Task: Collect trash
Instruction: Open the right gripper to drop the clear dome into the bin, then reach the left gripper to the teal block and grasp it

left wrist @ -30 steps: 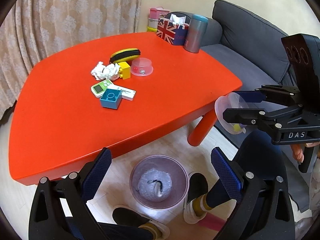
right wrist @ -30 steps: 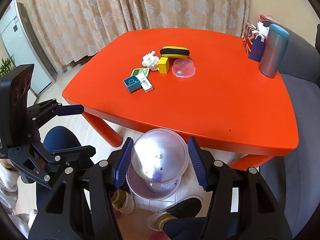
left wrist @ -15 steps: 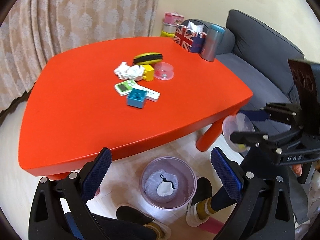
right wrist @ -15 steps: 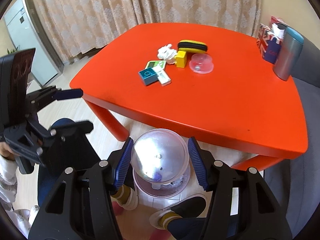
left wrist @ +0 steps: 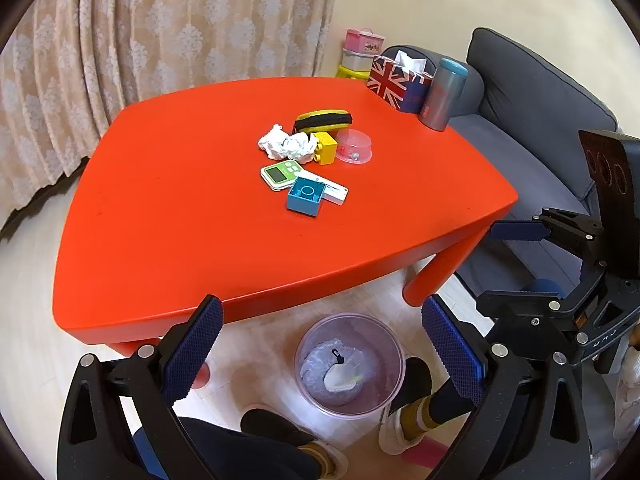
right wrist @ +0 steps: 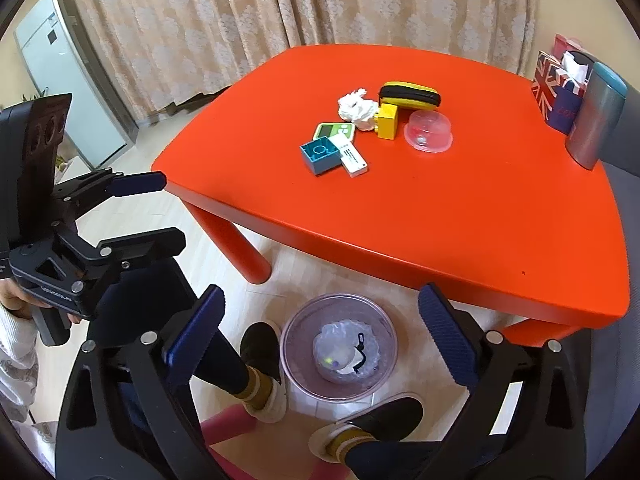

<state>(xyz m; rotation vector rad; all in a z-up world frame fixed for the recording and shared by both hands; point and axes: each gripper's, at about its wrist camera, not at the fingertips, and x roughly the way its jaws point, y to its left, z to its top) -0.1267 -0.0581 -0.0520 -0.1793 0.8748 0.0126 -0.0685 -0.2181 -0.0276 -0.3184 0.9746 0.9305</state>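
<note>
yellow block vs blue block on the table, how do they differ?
Colour: the yellow block is yellow, the blue block blue.
Size: the blue block looks wider, the yellow block narrower.
Neighbours: the yellow block sits between the crumpled tissue and the clear cup; the blue block sits nearer the table's front edge, against the white box.
Both rest on the red table.

Living room: sofa (left wrist: 532, 92), curtains (left wrist: 160, 20), table (left wrist: 180, 208)

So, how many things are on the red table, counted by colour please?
Yellow: 2, the pouch and the block
White: 2, the crumpled tissue and the small box
Green: 1, the timer
Blue: 1, the block
Pink: 1, the bowl
Grey: 1, the tumbler
Flag pattern: 1, the tissue box
Total: 9
</note>
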